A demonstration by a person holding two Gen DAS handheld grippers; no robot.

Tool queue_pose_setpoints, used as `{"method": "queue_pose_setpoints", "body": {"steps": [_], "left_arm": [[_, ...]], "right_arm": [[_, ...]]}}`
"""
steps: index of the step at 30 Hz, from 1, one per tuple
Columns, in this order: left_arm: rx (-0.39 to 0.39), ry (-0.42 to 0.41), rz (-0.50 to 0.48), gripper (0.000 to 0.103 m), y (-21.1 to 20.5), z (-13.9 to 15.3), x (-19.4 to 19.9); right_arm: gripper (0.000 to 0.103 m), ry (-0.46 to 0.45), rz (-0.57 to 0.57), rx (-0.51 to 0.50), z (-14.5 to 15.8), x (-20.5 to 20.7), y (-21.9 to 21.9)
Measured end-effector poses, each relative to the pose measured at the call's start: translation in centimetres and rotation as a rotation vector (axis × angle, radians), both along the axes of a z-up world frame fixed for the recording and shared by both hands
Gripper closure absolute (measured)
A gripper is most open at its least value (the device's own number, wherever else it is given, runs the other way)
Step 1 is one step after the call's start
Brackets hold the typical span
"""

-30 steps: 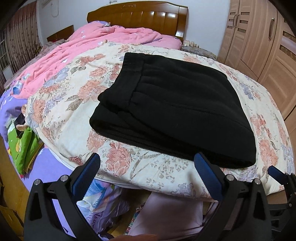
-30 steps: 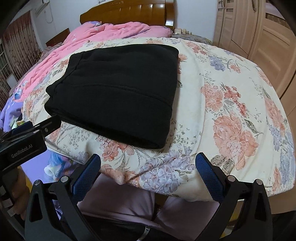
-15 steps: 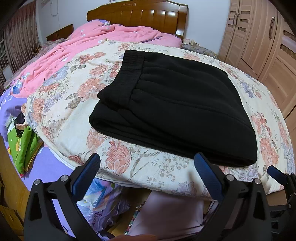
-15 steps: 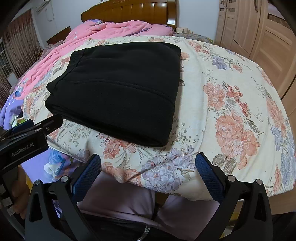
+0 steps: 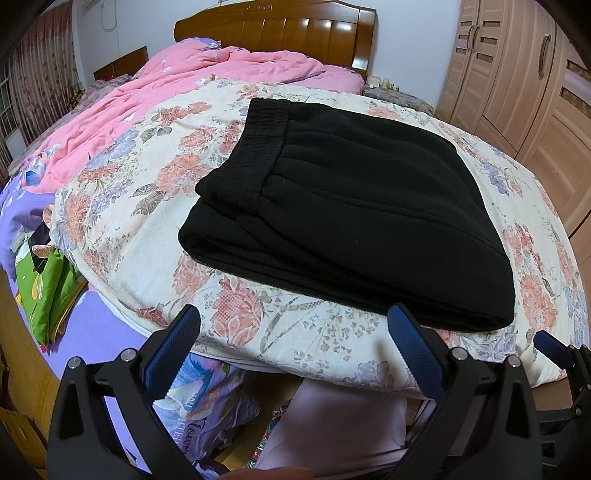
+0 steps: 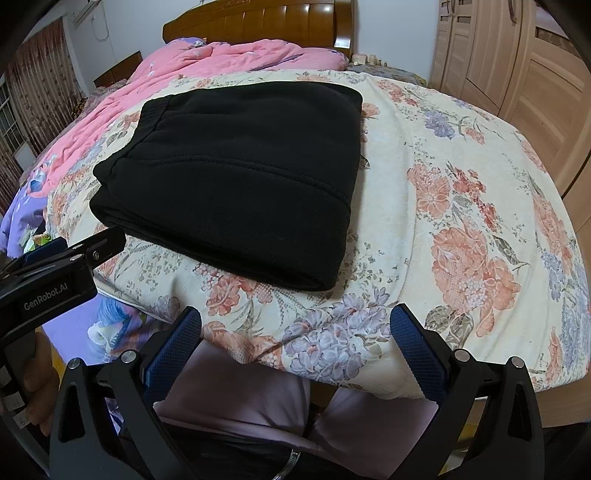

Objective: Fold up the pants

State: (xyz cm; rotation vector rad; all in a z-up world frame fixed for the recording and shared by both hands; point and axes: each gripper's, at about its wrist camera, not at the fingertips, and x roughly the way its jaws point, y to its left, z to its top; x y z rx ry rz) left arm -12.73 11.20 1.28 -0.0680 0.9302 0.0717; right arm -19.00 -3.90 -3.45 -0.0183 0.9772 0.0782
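Black pants [image 5: 354,206] lie folded into a thick rectangle on the floral quilt [image 5: 140,236], waistband toward the headboard. They also show in the right wrist view [image 6: 240,184]. My left gripper [image 5: 295,332] is open and empty, held off the bed's near edge below the fold. My right gripper [image 6: 295,332] is open and empty, also off the near edge, to the right of the pants. The left gripper's body shows at the left of the right wrist view [image 6: 55,266].
A pink duvet [image 5: 155,96] is bunched at the back left before the wooden headboard [image 5: 277,33]. Wooden wardrobes [image 5: 517,74] stand at the right. A green bag [image 5: 48,291] lies at the left on purple bedding. The person's legs [image 6: 258,398] are below the bed edge.
Both grippers have edged slightly closer to the bed. The pants have not moved and both grippers stay open.
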Motion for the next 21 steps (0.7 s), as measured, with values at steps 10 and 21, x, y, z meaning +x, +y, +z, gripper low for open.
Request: {"method": "queue_pose_setpoints", "body": {"steps": [10,21], "left_arm": [[0.0,0.0,0.0,0.002,0.01,0.0,-0.03],[0.0,-0.001,0.004,0.002,0.12,0.0,-0.13]], "right_arm": [[0.005,0.0,-0.001,0.0,-0.02,0.0,0.0],[0.005,0.001,-0.001,0.001,0.0,0.01,0.02]]}}
